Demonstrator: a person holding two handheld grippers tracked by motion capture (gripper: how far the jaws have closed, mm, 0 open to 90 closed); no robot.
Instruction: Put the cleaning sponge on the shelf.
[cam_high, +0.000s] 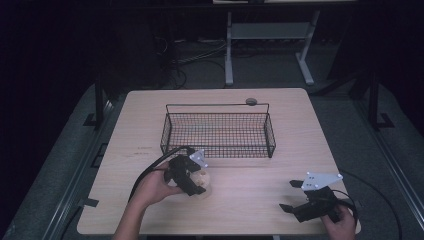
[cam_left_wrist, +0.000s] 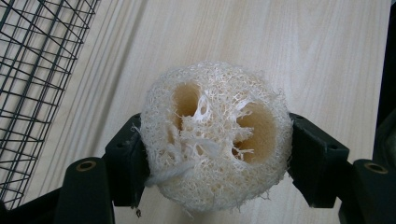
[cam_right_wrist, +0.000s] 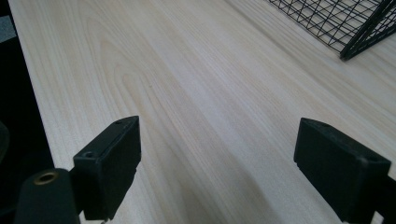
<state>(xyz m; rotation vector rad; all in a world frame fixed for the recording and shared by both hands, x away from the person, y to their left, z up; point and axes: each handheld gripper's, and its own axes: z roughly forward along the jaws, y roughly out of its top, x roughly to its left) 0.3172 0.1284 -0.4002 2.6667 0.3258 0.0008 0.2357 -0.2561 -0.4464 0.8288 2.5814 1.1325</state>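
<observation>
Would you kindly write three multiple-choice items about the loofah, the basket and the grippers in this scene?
1. Where is the loofah? A in the wire basket; B on the table before the basket; C on the floor.
2. The basket's colour? A black; B white; C red.
3. The right gripper is: A shut on the loofah; B shut on nothing; C open.
Answers: 1 B, the loofah sits on the wood outside the mesh, clamped by the left gripper. 2 A, its wires are black. 3 C, its jaws stand apart over bare wood.
</observation>
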